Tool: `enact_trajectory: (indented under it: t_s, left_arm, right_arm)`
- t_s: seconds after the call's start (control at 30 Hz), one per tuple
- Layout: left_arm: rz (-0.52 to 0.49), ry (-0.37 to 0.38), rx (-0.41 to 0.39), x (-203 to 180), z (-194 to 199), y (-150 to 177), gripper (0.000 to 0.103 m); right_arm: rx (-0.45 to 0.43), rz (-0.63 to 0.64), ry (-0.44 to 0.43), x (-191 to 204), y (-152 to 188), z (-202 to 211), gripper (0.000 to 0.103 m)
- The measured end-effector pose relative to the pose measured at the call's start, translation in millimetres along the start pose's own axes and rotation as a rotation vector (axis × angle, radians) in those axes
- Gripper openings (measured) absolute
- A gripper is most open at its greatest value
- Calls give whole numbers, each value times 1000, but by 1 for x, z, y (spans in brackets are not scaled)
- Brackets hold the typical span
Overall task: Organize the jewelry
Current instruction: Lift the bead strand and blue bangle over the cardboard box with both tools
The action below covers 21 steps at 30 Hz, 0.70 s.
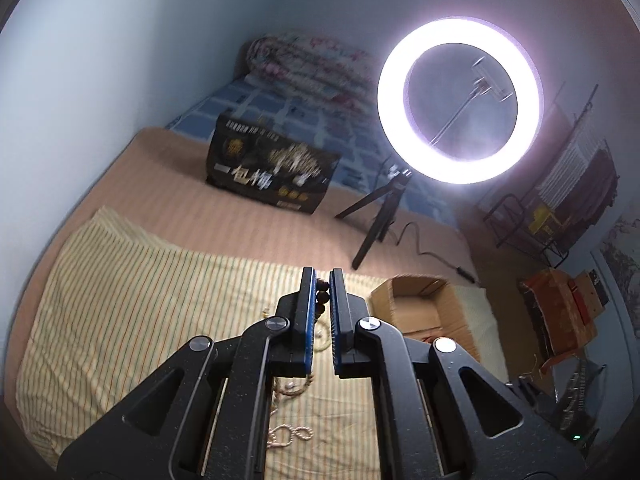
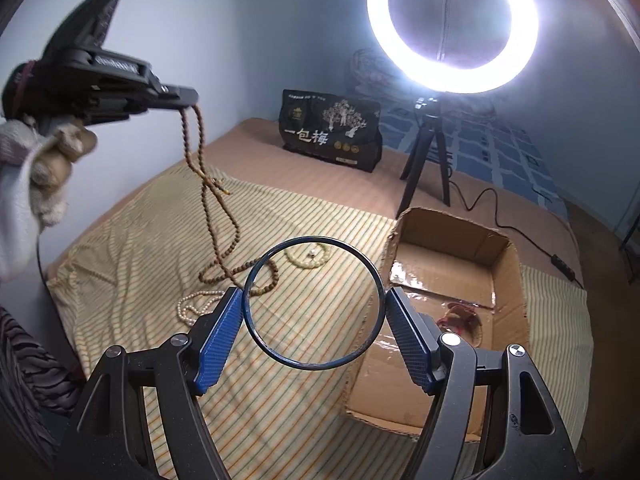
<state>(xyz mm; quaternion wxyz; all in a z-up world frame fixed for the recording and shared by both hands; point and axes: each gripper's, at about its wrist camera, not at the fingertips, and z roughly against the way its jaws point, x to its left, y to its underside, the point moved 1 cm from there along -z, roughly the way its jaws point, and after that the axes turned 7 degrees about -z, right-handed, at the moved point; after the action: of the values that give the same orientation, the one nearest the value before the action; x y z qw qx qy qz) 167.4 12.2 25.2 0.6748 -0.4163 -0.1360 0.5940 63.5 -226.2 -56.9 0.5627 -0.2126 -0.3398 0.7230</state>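
Observation:
My left gripper [image 1: 323, 280] is shut on a long brown bead necklace [image 1: 322, 296]. In the right wrist view that gripper [image 2: 188, 106] is raised high at the upper left, and the necklace [image 2: 208, 208] hangs from it down to the striped cloth [image 2: 132, 264]. My right gripper [image 2: 314, 300] is shut on a dark thin bangle [image 2: 256, 332], held between both blue pads just left of the open cardboard box [image 2: 452, 240]. A pearl necklace [image 2: 192, 308] and a pale green bead bracelet [image 2: 308, 258] lie on the cloth. A reddish item [image 2: 460, 316] lies inside the box.
A lit ring light [image 2: 452, 20] on a black tripod [image 2: 428, 168] stands behind the box, its cable [image 2: 520, 232] trailing right. A black snack bag [image 2: 332, 132] stands at the back of the bed. A wall runs along the left. Cream cord pieces [image 1: 288, 432] lie under the left gripper.

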Motion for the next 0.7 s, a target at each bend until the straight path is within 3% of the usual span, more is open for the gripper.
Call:
enact_trajectory:
  t_s: [0.3, 0.7]
  left_arm:
    - [-90, 55, -83, -56, 35, -47, 4]
    - [-183, 125, -155, -137, 46, -102, 4]
  right_arm:
    - [-43, -53, 36, -27, -14, 18, 72]
    - [-60, -136, 95, -72, -20, 37, 72]
